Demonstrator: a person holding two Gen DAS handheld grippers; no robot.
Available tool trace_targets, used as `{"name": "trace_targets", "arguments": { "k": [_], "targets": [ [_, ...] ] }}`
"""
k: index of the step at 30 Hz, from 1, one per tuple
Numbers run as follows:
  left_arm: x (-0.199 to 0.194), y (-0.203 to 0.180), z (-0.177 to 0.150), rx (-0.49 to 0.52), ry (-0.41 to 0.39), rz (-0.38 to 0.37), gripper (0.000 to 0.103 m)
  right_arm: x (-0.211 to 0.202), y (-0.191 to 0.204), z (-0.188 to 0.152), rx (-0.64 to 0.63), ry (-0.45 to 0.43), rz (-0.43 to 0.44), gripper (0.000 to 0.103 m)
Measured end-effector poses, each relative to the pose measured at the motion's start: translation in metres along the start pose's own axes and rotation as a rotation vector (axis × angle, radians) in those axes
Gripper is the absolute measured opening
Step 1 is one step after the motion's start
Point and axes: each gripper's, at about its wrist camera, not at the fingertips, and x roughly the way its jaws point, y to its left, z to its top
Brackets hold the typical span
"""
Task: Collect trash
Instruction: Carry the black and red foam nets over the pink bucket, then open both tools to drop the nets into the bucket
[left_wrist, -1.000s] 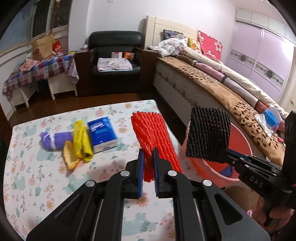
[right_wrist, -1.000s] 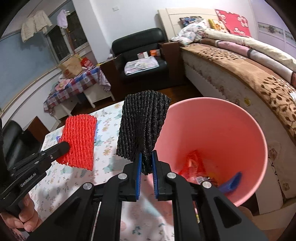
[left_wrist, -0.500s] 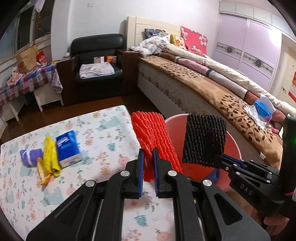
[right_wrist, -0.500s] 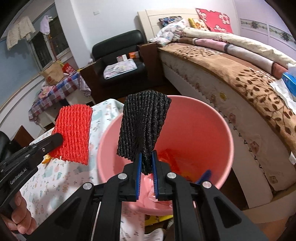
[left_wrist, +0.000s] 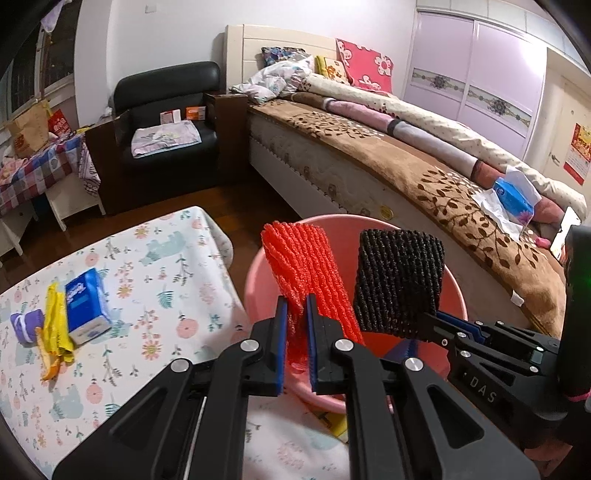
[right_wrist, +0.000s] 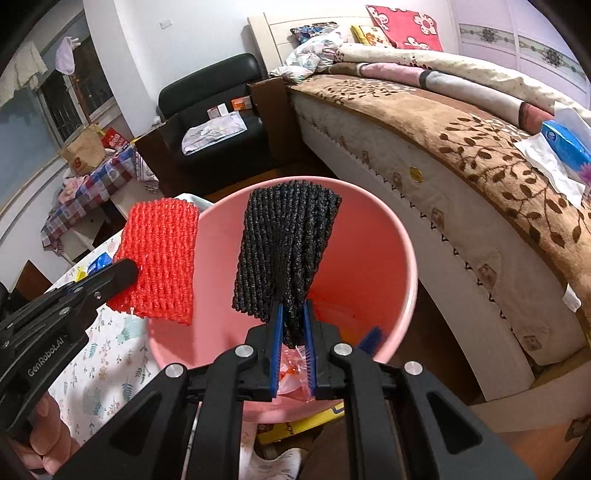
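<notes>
My left gripper (left_wrist: 295, 306) is shut on a red foam net sleeve (left_wrist: 306, 266), which it holds upright over the near rim of the pink bin (left_wrist: 456, 284). Beside it on the right, my right gripper (right_wrist: 293, 312) is shut on a black foam net sleeve (right_wrist: 286, 251) above the open pink bin (right_wrist: 369, 258). Red wrappers and a blue item lie in the bin's bottom. The red foam net sleeve (right_wrist: 160, 254) and the left gripper (right_wrist: 125, 271) show at the left of the right wrist view. The black foam net sleeve (left_wrist: 399, 280) shows in the left wrist view.
On the floral-cloth table (left_wrist: 155, 266) lie a blue tissue pack (left_wrist: 86, 304), a yellow wrapper (left_wrist: 55, 325) and a purple roll (left_wrist: 22, 325). A bed (left_wrist: 424, 177) runs along the right. A black armchair (left_wrist: 166, 122) stands at the back.
Both grippers have carried their net sleeves rightward from above the table to above the pink bin. The table items have slid left in view. Both grips are unchanged.
</notes>
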Motion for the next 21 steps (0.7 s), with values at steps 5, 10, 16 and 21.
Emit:
{"name": "trace_targets", "arguments": {
  "k": [5,10,16,21],
  "targets": [
    [0.009,-0.008,0.000,0.019,0.010,-0.025,0.009,0.003,-0.008,-0.002,0.015,0.011,-0.011,0.010],
    [0.017,-0.013,-0.003,0.030,0.029,-0.040,0.009,0.005,-0.012,-0.004,0.022,0.020,-0.021,0.011],
    [0.023,-0.013,-0.004,0.028,0.053,-0.036,0.010,0.007,-0.014,-0.003,0.021,0.027,-0.026,0.011],
    [0.026,-0.010,-0.004,0.016,0.079,-0.053,0.033,0.008,-0.014,-0.003,0.020,0.026,-0.027,0.011]
  ]
}}
